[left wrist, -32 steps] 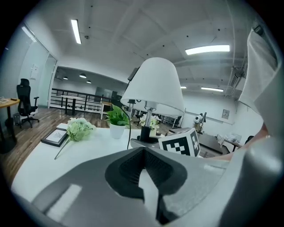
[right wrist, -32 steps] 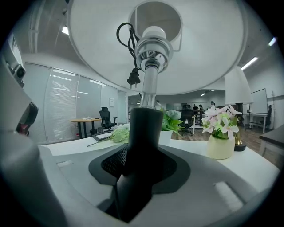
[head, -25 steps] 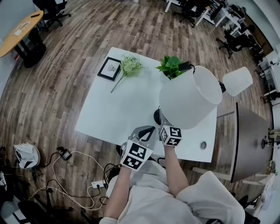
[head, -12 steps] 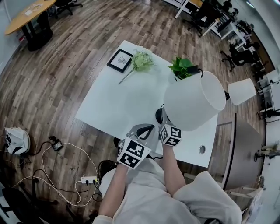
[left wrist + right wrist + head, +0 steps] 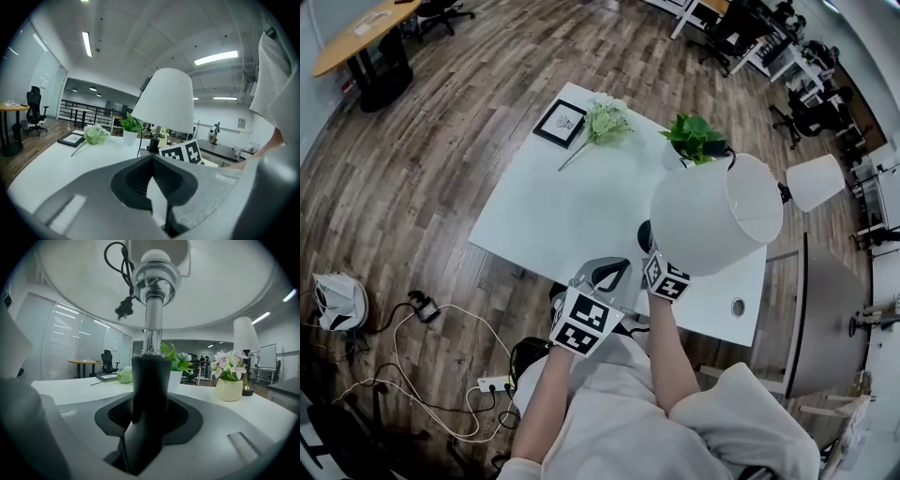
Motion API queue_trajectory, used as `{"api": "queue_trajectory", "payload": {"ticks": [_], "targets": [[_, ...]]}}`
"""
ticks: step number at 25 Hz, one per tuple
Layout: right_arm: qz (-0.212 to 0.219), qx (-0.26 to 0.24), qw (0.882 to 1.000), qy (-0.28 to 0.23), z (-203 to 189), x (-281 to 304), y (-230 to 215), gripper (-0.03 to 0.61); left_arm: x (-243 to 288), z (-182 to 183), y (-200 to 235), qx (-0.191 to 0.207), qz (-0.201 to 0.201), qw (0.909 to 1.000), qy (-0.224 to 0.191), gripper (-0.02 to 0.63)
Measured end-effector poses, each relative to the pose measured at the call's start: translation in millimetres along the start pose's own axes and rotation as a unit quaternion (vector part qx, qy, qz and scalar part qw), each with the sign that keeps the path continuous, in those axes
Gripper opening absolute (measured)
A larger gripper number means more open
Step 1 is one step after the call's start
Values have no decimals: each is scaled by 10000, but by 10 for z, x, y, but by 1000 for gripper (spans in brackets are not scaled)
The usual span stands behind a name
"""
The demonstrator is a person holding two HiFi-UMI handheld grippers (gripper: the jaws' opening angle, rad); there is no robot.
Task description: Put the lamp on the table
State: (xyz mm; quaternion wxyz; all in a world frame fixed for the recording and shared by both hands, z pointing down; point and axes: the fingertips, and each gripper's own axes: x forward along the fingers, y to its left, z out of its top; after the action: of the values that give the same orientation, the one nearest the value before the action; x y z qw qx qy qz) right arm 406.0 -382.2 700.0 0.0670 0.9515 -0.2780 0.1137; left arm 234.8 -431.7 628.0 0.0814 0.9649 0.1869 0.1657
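The lamp has a big white shade point(image 5: 712, 216) and a black base point(image 5: 644, 234) low over the white table point(image 5: 553, 206); I cannot tell whether the base rests on it. My right gripper point(image 5: 651, 255) is shut on the lamp's black stem point(image 5: 151, 380), having just closed a little further with the stem between the jaws. The lamp's cord and plug point(image 5: 123, 310) dangle under the shade. My left gripper point(image 5: 614, 272) hovers at the table's near edge, left of the lamp, shut and holding nothing. In the left gripper view the shade point(image 5: 164, 101) stands ahead, right of centre.
At the table's far end lie a framed picture point(image 5: 562, 123) and a bunch of pale flowers point(image 5: 607, 119), with a potted plant point(image 5: 694, 141) behind the lamp. A cable hole point(image 5: 738, 307) sits near the right corner. A second lamp point(image 5: 811, 180) and a grey desk point(image 5: 825, 319) stand to the right.
My left gripper has slid slightly away from the right one along the table's near edge. The lamp and right gripper hold about the same place. The head view has shifted a little.
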Motion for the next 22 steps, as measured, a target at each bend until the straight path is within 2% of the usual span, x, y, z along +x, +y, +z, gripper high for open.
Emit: {"api": "queue_trajectory", "payload": {"ticks": [11, 22], "targets": [[-199, 203, 9992, 266, -202, -185, -60, 187, -156, 7, -171, 152, -19, 9999, 14, 2], [-43, 106, 9984, 557, -305, -489, 31, 187, -330, 124, -337, 124, 95, 9998, 109, 2]]}}
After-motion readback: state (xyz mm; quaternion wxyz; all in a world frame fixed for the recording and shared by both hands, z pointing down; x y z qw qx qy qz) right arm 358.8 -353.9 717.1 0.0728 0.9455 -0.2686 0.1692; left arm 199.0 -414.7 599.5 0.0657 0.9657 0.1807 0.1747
